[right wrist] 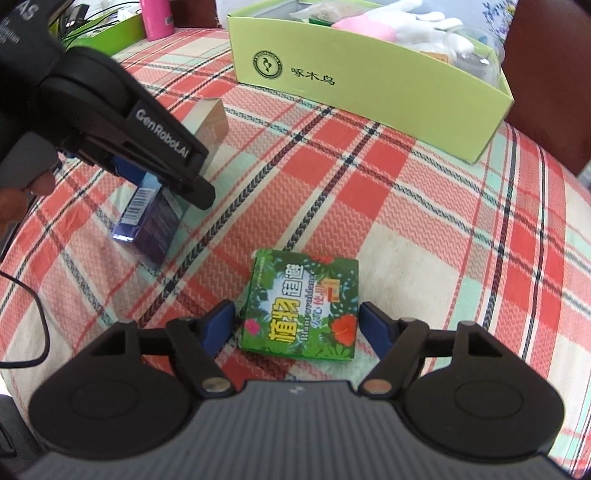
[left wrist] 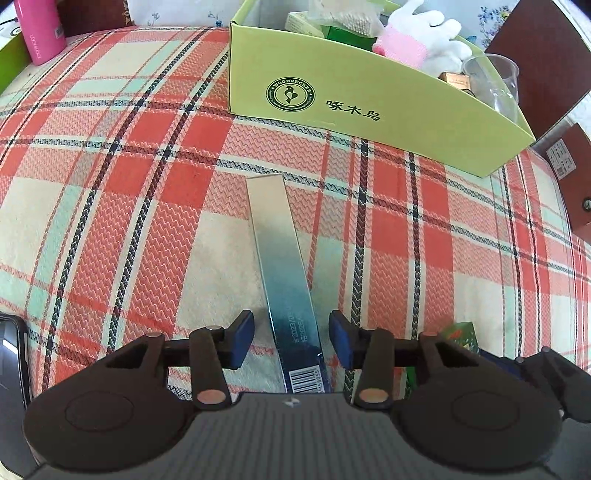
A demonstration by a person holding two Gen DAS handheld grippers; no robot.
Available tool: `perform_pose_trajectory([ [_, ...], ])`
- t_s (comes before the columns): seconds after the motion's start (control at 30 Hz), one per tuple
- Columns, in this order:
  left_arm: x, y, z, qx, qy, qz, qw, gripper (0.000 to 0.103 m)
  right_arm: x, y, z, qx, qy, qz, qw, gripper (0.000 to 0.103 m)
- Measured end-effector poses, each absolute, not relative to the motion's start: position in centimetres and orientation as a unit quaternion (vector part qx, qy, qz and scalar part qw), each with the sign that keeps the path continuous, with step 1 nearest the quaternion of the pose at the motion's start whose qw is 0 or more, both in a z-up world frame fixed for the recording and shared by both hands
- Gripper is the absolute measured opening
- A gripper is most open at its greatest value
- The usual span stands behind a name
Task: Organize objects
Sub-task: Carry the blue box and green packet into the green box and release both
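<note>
The left tool (left wrist: 291,341) stands narrowly parted over the long blue box (left wrist: 284,266), its blue pads (left wrist: 242,338) on either side of the box's barcode end with a gap on each side, gripping nothing. That box lies flat on the plaid-covered table (left wrist: 110,184), its pale far end pointing toward the yellow-green carton (left wrist: 369,107). The right tool (right wrist: 297,326) is spread wide around the near end of the green leafy box (right wrist: 304,308), pads clear of its sides. The green box lies flat, nearer than the carton and right of the blue box. A white and pink glove (left wrist: 417,33) and a clear cup (left wrist: 493,83) sit inside the carton.
</note>
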State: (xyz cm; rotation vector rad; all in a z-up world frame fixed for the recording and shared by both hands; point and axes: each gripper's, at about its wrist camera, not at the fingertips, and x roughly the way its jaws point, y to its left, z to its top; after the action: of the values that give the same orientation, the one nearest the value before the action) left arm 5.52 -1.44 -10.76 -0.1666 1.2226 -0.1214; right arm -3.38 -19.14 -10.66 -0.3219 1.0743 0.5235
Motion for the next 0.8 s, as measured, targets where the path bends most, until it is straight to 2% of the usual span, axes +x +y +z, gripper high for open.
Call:
perform_pose_trajectory([
  [0.07,5.4,-1.4,-10.8,-0.078,0.573,-0.06,0.814,0.038,-3.3,-19.2,-10.8,-0.143,0.507,0.245,0.814,0.063],
  [0.13,5.3,-1.3,-10.8,-0.079,0.573,-0.065,0.813,0.034,-3.4,-19.2,-10.8,-0.139,0.508,0.246,0.814,0.062],
  [0.2,5.2,-1.4,-10.7,-0.075,0.574,-0.067,0.813,0.025,-3.4,-19.1,-10.8,-0.138,0.51,0.247,0.813,0.061],
  [0.47,4.3,-1.4,-9.3,-0.071,0.558,-0.092,0.822,0.022,-4.0,-18.7,-10.1,-0.118,0.518,0.28,0.8,0.061],
  [0.8,4.2,0.2,-4.1,-0.101,0.503,-0.098,0.853,0.022,-2.2,-19.2,-5.8,-0.067,0.476,0.289,0.828,0.061],
])
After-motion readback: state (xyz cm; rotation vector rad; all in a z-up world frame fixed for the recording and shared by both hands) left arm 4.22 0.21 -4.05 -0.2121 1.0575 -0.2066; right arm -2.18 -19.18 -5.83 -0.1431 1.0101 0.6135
